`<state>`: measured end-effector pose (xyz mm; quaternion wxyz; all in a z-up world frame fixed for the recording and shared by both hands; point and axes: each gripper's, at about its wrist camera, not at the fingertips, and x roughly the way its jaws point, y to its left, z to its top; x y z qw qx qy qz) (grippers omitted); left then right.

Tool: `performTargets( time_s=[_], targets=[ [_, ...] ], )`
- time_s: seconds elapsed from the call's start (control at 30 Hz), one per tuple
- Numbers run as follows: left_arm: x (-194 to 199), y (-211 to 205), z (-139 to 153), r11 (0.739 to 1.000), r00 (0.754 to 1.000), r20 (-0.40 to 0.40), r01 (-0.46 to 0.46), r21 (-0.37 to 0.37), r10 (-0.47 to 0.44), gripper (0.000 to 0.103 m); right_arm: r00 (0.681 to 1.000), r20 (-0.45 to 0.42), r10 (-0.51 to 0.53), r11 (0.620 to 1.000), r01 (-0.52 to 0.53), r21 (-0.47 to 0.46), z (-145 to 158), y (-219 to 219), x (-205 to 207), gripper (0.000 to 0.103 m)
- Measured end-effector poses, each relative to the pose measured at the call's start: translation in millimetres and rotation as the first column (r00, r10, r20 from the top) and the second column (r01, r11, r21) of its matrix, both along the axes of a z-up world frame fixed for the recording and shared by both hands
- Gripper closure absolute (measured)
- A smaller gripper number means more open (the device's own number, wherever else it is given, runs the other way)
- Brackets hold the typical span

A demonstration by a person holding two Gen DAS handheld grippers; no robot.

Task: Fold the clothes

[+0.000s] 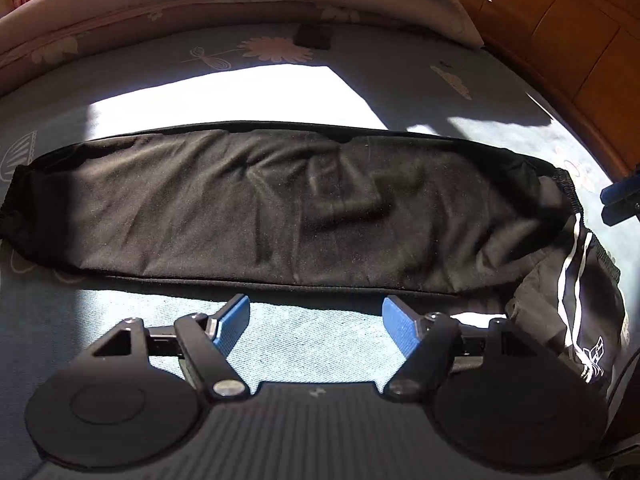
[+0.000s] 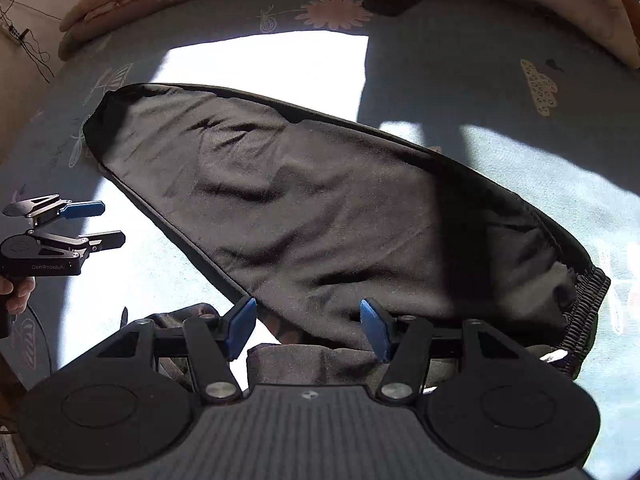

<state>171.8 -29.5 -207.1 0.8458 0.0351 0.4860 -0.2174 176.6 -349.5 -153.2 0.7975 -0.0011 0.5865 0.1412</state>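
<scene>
Black trousers lie in a long folded strip across the blue flowered sheet, their elastic waistband and white drawstring at the right end. My left gripper hovers open over bare sheet just short of the strip's near edge. Only sheet shows between its blue pads. In the right wrist view the trousers run diagonally and the waistband sits lower right. The right gripper is open above the fabric near that end, its pads not pressing on it. The left gripper also shows there, open, at the left.
A pink flowered pillow lies along the far side of the bed. A wooden headboard stands at the right. A small dark object rests on the sheet near the pillow. A person's hand holds the left gripper's handle. Cables hang at the wall.
</scene>
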Motion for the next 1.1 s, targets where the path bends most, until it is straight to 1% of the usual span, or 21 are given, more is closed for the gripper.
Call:
performTargets(
  time_s=[0.07, 0.17, 0.2, 0.3, 0.33, 0.4, 0.47, 0.53, 0.6, 0.7, 0.73, 0.83, 0.87, 0.9, 0.97, 1.0, 1.03, 1.07, 1.1],
  targets=[
    [-12.7, -8.8, 6.8, 1.0, 1.0, -0.001, 0.016, -0.012, -0.016, 0.03, 1.0, 0.001, -0.03, 0.998, 0.03, -0.062, 12.5, -22.8, -29.2, 0.04],
    [-28.5, -23.1, 15.3, 0.988, 0.998, -0.019, 0.062, -0.142, -0.065, 0.03, 0.997, -0.016, -0.075, 0.992, 0.073, -0.104, 5.7, -50.5, -68.3, 0.04],
    [-34.0, -29.8, 17.4, 0.981, 0.996, -0.022, 0.078, -0.177, -0.083, 0.03, 0.994, -0.033, -0.106, 0.989, 0.102, -0.107, -6.4, -60.5, -81.5, 0.039],
    [-51.7, -65.1, 17.6, 0.965, 0.989, -0.025, 0.139, -0.221, -0.148, 0.03, 0.972, -0.085, -0.219, 0.972, 0.21, -0.102, -45.9, -89.1, -113.1, 0.039],
    [-56.6, -76.1, 15.9, 0.962, 0.985, -0.024, 0.16, -0.223, -0.17, 0.03, 0.954, -0.112, -0.277, 0.959, 0.267, -0.099, -64.2, -98.7, -124.7, 0.039],
    [-68.3, -106.5, 7.9, 0.951, 0.975, -0.035, 0.206, -0.229, -0.22, 0.03, 0.937, -0.12, -0.329, 0.944, 0.323, -0.065, -85.3, -113.0, -141.3, 0.039],
    [-77.8, -138.4, -2.0, 0.945, 0.963, -0.056, 0.244, -0.215, -0.262, 0.03, 0.928, -0.097, -0.359, 0.933, 0.358, -0.02, -98.3, -124.4, -154.8, 0.039],
    [-87.5, -171.6, -8.8, 0.936, 0.949, -0.056, 0.296, -0.193, -0.311, 0.03, 0.926, -0.064, -0.371, 0.928, 0.373, 0.018, -105.4, -135.8, -161.1, 0.039],
    [-94.7, -203.7, -11.1, 0.923, 0.933, -0.045, 0.346, -0.171, -0.358, 0.03, 0.921, -0.046, -0.388, 0.921, 0.389, 0.02, -109.0, -149.2, -162.0, 0.039],
    [-97.5, -243.5, -13.3, 0.909, 0.918, -0.042, 0.384, -0.162, -0.395, 0.03, 0.89, 0.015, -0.455, 0.889, 0.454, 0.059, -104.2, -183.4, -170.0, 0.039],
    [-97.9, -256.8, -14.7, 0.905, 0.913, -0.044, 0.395, -0.158, -0.406, 0.03, 0.869, 0.036, -0.493, 0.869, 0.491, 0.059, -105.2, -200.1, -173.4, 0.04],
    [-97.6, -291.7, -21.2, 0.895, 0.9, -0.056, 0.421, -0.15, -0.433, 0.031, 0.8, 0.029, -0.6, 0.799, 0.596, 0.086, -124.3, -240.8, -181.3, 0.041],
    [-97.3, -301.3, -24.5, 0.895, 0.898, -0.062, 0.423, -0.142, -0.435, 0.031, 0.781, 0.004, -0.624, 0.775, 0.619, 0.132, -133.8, -250.7, -182.7, 0.042],
    [-97.0, -309.9, -28.1, 0.895, 0.897, -0.071, 0.425, -0.134, -0.437, 0.031, 0.762, -0.023, -0.648, 0.747, 0.641, 0.179, -143.4, -260.5, -184.2, 0.045],
    [-96.4, -321.3, -36.6, 0.896, 0.893, -0.096, 0.428, -0.115, -0.439, 0.031, 0.716, -0.106, -0.69, 0.665, 0.685, 0.297, -163.4, -274.3, -186.5, 0.046],
    [-96.1, -326.4, -40.8, 0.897, 0.891, -0.11, 0.43, -0.107, -0.44, 0.031, 0.706, -0.123, -0.697, 0.645, 0.693, 0.323, -168.9, -275.0, -186.7, 0.051],
    [-96.1, -329.4, -44.9, 0.897, 0.889, -0.123, 0.431, -0.102, -0.441, 0.031, 0.707, -0.119, -0.697, 0.643, 0.69, 0.334, -171.1, -274.0, -186.7, 0.066],
    [-96.1, -332.6, -49.1, 0.896, 0.886, -0.138, 0.432, -0.097, -0.442, 0.031, 0.713, -0.113, -0.693, 0.649, 0.684, 0.333, -170.3, -272.8, -186.5, 0.074],
    [-96.6, -335.9, -52.9, 0.895, 0.882, -0.154, 0.435, -0.092, -0.445, 0.031, 0.718, -0.106, -0.688, 0.656, 0.678, 0.333, -169.5, -271.6, -186.4, 0.083]
  ],
)
